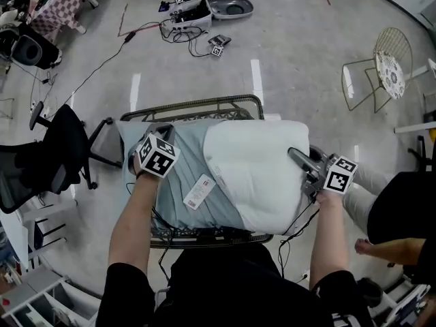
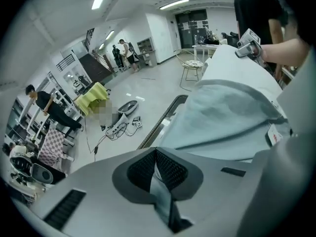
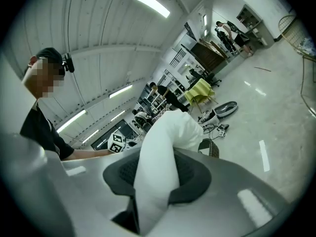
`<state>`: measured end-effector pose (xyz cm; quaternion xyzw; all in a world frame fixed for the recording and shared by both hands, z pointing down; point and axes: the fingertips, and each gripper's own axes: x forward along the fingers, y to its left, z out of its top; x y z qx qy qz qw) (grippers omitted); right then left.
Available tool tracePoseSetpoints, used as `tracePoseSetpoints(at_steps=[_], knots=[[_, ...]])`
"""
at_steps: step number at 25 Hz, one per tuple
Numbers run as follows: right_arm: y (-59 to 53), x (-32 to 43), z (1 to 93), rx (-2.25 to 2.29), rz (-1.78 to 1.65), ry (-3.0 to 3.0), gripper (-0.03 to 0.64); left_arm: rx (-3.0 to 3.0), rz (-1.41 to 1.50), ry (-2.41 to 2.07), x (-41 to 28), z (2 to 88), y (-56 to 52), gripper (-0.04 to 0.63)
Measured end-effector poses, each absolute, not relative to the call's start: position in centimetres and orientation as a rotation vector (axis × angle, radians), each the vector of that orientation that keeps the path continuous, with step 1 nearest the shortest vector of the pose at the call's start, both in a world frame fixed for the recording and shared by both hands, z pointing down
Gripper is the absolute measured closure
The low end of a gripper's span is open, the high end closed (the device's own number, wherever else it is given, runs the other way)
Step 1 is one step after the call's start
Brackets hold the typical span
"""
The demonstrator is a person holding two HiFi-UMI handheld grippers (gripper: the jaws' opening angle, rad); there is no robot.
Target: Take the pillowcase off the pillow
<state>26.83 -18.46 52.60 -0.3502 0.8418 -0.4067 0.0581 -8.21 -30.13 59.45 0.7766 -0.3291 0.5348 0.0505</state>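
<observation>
A white pillow [image 1: 262,172] lies across a wire rack, its right part bare. A pale blue-grey pillowcase [image 1: 178,176] with a white label [image 1: 199,191] still covers its left part. My left gripper [image 1: 144,146] is at the pillowcase's far left end. In the left gripper view it [image 2: 158,176] is shut on a thin fold of the blue fabric [image 2: 227,117]. My right gripper [image 1: 297,157] is at the pillow's right end. In the right gripper view it [image 3: 155,179] is shut on a thick bunch of the white pillow [image 3: 170,130].
The dark wire rack [image 1: 204,106] holds the pillow. A black office chair [image 1: 61,152] stands to the left and a wire chair [image 1: 390,63] at the far right. Cables and gear [image 1: 197,16] lie on the floor beyond. Another person [image 1: 402,216] sits close on the right.
</observation>
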Motion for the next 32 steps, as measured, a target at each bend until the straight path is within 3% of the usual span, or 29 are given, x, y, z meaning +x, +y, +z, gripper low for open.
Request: tracePoseSetpoints(at_steps=[5,11,18,21,22,23,25,32], knots=[[-18.2,27.4,52.1,-1.103,-1.194,2.531,0.486,2.386,1.567,-1.060,-10.9,58.1,-28.8,0.588],[-17.9,25.5,48.8,-1.041,-1.125,2.603,0.488,2.483,1.355,-1.110,-8.4,54.7,-29.3,0.577],[-16.9,24.4,46.5,-0.941,-1.054,2.634,0.495,2.577,1.119,-0.880,-2.7,53.7,-30.2,0.445],[-16.9,23.7,45.7,-0.927,-1.040,2.662,0.499,2.581,1.268,-0.784,-0.8,55.5,-29.3,0.453],[-17.0,23.6,45.8,-0.938,-1.041,2.668,0.500,2.567,1.372,-0.778,-1.1,56.3,-29.2,0.491],[-17.0,23.7,45.9,-0.956,-1.042,2.667,0.503,2.551,1.500,-0.780,-1.7,57.2,-29.1,0.589],[-17.3,24.2,46.5,-1.005,-1.044,2.653,0.505,2.523,1.724,-0.795,-3.1,58.9,-29.2,0.591],[-18.3,26.2,49.3,-1.116,-1.093,2.585,0.503,2.384,2.065,-0.899,-9.8,60.8,-30.3,0.592]])
